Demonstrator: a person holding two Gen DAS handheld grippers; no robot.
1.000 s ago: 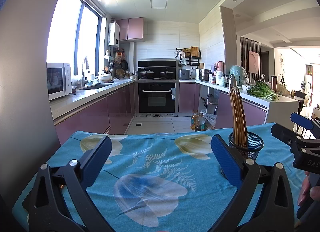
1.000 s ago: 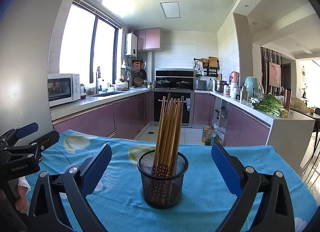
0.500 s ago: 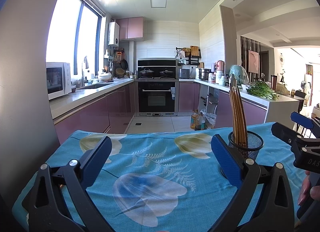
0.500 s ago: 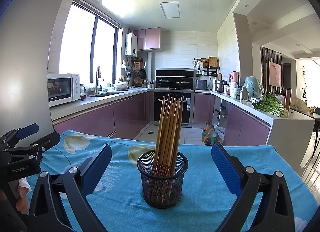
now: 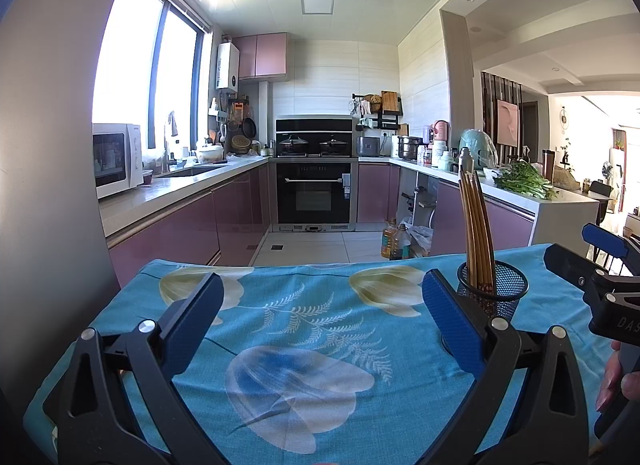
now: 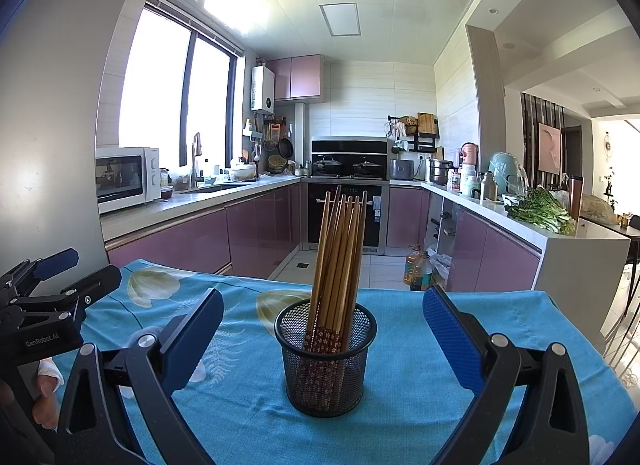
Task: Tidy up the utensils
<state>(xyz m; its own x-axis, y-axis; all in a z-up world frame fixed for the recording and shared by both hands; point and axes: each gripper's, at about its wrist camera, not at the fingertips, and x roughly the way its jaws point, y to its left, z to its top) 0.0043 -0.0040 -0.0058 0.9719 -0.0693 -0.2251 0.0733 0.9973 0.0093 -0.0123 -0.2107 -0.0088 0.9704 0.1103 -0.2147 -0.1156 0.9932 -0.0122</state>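
A black mesh holder (image 6: 326, 357) stands upright on the blue floral tablecloth (image 6: 420, 349), with several wooden chopsticks (image 6: 340, 249) standing in it. My right gripper (image 6: 322, 339) is open and empty, the holder between and just beyond its fingers. In the left wrist view the holder (image 5: 494, 293) and chopsticks (image 5: 476, 233) stand at the right. My left gripper (image 5: 318, 321) is open and empty over the bare cloth (image 5: 304, 329). The right gripper (image 5: 600, 277) shows at the right edge there; the left gripper (image 6: 52, 285) shows at the left edge of the right wrist view.
Beyond the table's far edge (image 6: 360, 287) is a kitchen floor with oil bottles (image 6: 416, 269). Purple cabinets (image 6: 208, 237), a microwave (image 6: 126, 179), an oven (image 5: 314, 193) and a counter with greens (image 6: 540, 215) lie further back.
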